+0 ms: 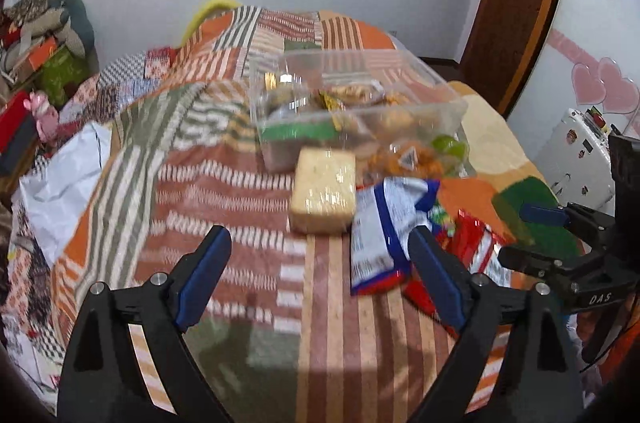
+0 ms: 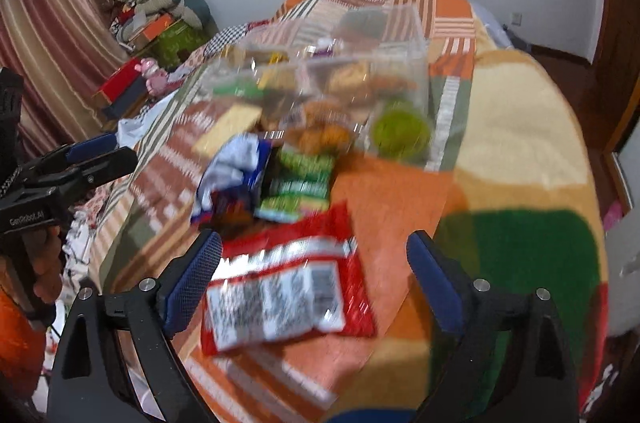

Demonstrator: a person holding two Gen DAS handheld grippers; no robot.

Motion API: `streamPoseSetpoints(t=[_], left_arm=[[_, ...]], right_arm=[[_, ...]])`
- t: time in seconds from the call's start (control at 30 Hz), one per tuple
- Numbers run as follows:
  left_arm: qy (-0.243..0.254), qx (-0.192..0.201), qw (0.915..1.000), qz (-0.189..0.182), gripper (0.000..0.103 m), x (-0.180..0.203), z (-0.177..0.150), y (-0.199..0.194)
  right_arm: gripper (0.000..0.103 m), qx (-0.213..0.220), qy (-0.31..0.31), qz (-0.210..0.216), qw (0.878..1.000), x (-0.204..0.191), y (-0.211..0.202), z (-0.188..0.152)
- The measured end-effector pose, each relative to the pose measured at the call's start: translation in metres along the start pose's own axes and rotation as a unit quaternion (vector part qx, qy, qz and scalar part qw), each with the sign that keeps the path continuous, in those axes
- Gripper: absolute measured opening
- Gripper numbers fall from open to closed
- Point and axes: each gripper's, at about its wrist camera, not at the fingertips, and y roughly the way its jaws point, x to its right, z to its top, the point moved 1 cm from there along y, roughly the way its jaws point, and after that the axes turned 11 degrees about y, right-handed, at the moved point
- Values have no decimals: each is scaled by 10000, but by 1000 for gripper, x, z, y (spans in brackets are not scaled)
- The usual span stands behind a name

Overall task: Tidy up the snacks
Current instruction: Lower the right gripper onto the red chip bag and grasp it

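Observation:
A clear plastic box (image 1: pixel 400 63) (image 2: pixel 404 27) with several snacks inside stands on the bed. In front of it lie a wrapped pale cracker block (image 1: pixel 323 189) (image 2: pixel 228 127), a blue-and-white packet (image 1: pixel 380 223) (image 2: pixel 236 167), green packets (image 2: pixel 300 187), a red packet (image 2: pixel 288 283) (image 1: pixel 476 247) and a green round snack (image 2: pixel 400 131) (image 1: pixel 448 145). My left gripper (image 1: pixel 320 243) is open and empty above the quilt, short of the cracker block. My right gripper (image 2: pixel 314 249) is open and empty just over the red packet. Each gripper also shows in the other's view, the right (image 1: pixel 560 235) and the left (image 2: pixel 80 159).
A striped patchwork quilt (image 1: pixel 240 183) covers the bed. A white bag (image 1: pixel 60 175) lies at its left edge. Boxes and clutter (image 1: pixel 36 55) are piled at the far left. A white appliance (image 1: pixel 576 159) stands at the right, beside a brown door (image 1: pixel 516 3).

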Motion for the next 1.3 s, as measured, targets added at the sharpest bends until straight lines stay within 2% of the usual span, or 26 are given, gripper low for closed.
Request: streamPoseSetpoints(t=[0.33,0.53,0.6,0.63,0.87,0.97,1.2,1.27,1.3], left_arm=[[-276,-327,9990,-149,91,0,-29,9],[-197,-433,9986,-212,91,7,-30,17],[-159,-461,9984,-297,91,12,-28,22],[-133,-470,9983,-324,91,15,-27,24],[144,-603,9966,-540,91,41,-12,49],[167,-627,9963,-565,91,47,-5,59],[47,-716,9965,-430,91,52,5,88],[-69,-619,9970,-460,83,50,5,90],[-107,-612,9968,-510,69,50,4,91]], right_arm=[[103,-561,-541,-58,9969,-30,34,-29],[102,-462,-717,-75,9963,-35,39,-29],[93,-406,-719,-24,9966,-33,36,-29],[80,-390,-715,40,9967,-31,34,-29],[45,-312,-121,383,9987,-7,16,-24],[38,-149,144,392,9990,8,4,-22],[34,150,281,48,9995,31,-17,-16],[32,317,273,-116,9991,32,-25,-15],[32,373,247,-143,9989,32,-28,-14]])
